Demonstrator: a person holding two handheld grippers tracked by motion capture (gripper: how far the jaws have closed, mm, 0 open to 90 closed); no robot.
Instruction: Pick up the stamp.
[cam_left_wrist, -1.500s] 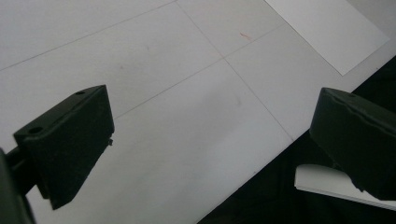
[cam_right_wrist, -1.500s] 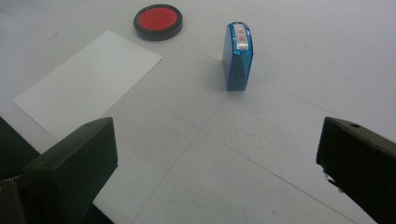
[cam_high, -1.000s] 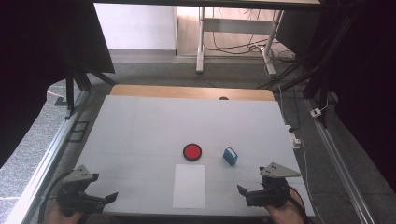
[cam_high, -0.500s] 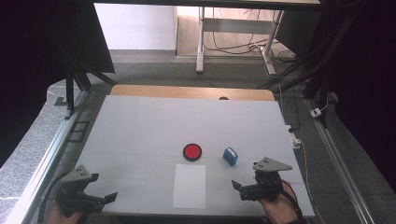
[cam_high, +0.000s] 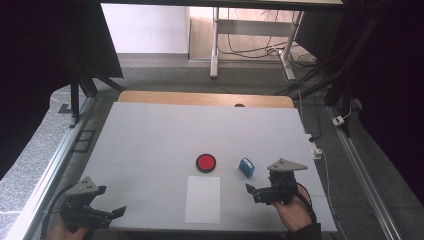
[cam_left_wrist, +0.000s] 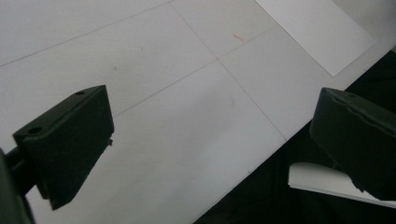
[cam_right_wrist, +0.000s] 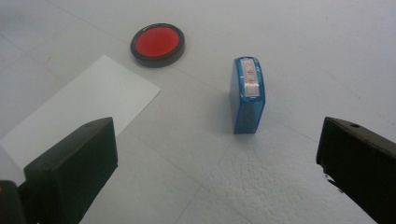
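Right gripper view: jaws wide apart, blue stamp (cam_right_wrist: 247, 95) upright on table (cam_right_wrist: 303, 37) just ahead, between jaw lines. Right gripper (cam_high: 255, 190) should advance straight, centre stamp, close on its narrow sides, keep it upright. Left gripper (cam_high: 117, 212) idle, jaws apart. Beyond: white paper (cam_high: 202, 199), red ink pad (cam_high: 206, 162).

The red marks on the blue stamp's (cam_right_wrist: 248, 95) label are too small to read, the white paper sheet (cam_left_wrist: 314, 33) is cut off by the left gripper view's top edge, and the person's left hand (cam_high: 64, 231) is cropped at the bottom.
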